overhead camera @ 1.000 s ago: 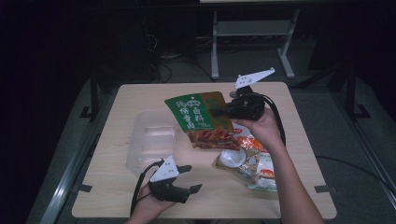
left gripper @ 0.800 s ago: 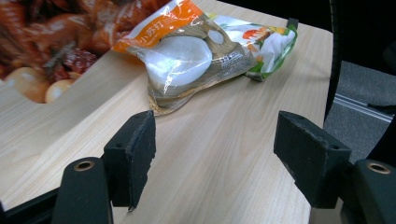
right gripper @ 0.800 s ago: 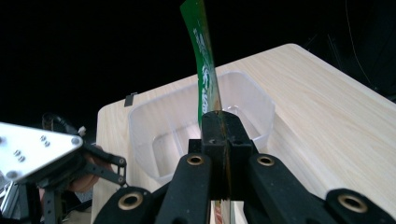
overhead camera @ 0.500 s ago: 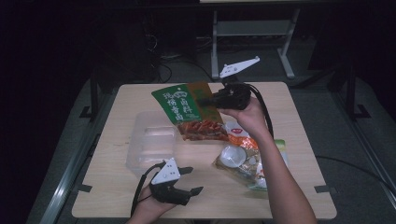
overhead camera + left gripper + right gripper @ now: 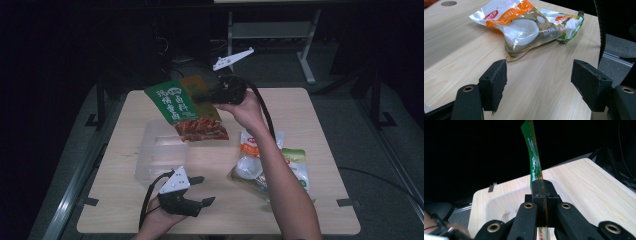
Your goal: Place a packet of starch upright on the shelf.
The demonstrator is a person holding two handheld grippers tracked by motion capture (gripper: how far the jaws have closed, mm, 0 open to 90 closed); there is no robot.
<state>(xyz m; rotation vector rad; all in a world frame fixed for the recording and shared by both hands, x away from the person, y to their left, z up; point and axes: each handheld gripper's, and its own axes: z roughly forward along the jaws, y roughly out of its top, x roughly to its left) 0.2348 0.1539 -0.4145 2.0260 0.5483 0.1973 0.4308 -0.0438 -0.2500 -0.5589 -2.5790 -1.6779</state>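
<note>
The right hand-held gripper (image 5: 202,96) is clamped on the edge of a green snack packet (image 5: 182,107), its jaws shut tight on the foil, and it carries the packet in the air above the far side of the clear plastic container (image 5: 161,156). The container lies just below and toward the person from the packet, so I judge the coming move to be a lowering into it. The packet's long axis slants from the green printed end down to a clear window of red food. Large pale Chinese characters run along the green part, too small to read surely. The left hand-held gripper (image 5: 201,191) rests near the container's near edge, jaws wide with nothing between them, pointing at an orange-and-white packet (image 5: 520,25) on the table (image 5: 310,115).
</note>
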